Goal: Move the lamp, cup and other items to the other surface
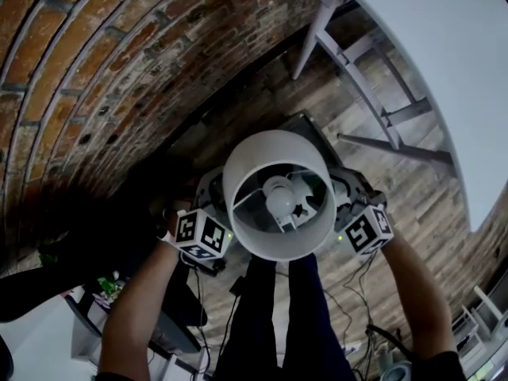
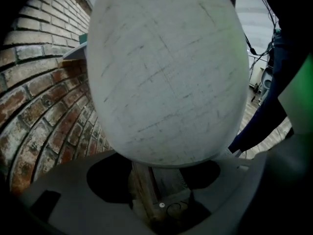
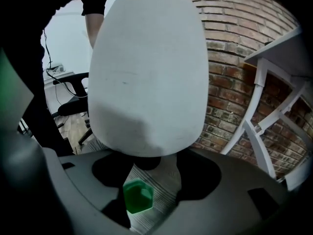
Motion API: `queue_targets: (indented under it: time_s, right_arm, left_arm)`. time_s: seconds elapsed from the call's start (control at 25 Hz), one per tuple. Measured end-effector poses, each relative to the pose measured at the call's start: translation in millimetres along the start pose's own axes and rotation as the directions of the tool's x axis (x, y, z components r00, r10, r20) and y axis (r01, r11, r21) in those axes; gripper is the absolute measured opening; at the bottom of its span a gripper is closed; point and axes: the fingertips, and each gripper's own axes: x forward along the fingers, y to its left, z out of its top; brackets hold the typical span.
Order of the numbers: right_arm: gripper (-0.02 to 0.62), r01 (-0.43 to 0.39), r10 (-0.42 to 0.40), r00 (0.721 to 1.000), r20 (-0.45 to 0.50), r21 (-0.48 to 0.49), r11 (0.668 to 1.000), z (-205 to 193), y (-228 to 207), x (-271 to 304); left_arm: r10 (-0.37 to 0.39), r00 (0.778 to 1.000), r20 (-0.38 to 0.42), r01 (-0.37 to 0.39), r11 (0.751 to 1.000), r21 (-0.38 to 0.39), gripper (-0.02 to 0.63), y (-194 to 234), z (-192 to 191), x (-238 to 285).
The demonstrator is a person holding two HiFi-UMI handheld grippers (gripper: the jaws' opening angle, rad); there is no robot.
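the lamp point(image 1: 244, 165) has a white drum shade point(image 2: 166, 72), cloth-like, with faint grey threads across it. looking straight down into its open top, i see a round white bulb point(image 1: 280, 198) at the centre on thin wire spokes. it is upright, held clear above the wood floor point(image 1: 413, 205), close in front of me.

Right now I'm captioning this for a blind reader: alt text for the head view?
A white lamp, bulb showing from above, is held between the left tool and right tool over a wood floor, beside a brick wall.
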Motion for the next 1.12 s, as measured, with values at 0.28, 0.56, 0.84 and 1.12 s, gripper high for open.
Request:
queue_targets:
  time_s: [0.28, 0.56, 0.84, 1.12]
  right_arm:
    - [0.296, 0.032, -0.032, 0.999, 0.029, -0.010, 0.999, 13, -4, -1]
    - [0.296, 0.044, -0.043, 0.998, 0.034, -0.022, 0.999, 28, -8, -8]
    - [0.296, 0.038, -0.036, 0.998, 0.052, -0.031, 0.999, 77, -9, -39]
    - [0.296, 0.060, -0.058, 0.997, 0.052, -0.033, 0.998, 143, -15, -94]
  left_arm:
    - [0.013, 1.000, 0.028, -0.012, 1.000, -0.024, 0.290, -6, 3, -5]
    - [0.043, 0.997, 0.056, -0.042, 0.999, -0.024, 0.290, 4, 13, -22]
    - [0.050, 0.996, 0.073, -0.048, 0.998, -0.029, 0.290, 16, 41, -73]
    - [0.049, 0.992, 0.113, -0.047, 0.999, -0.019, 0.290, 34, 94, -143]
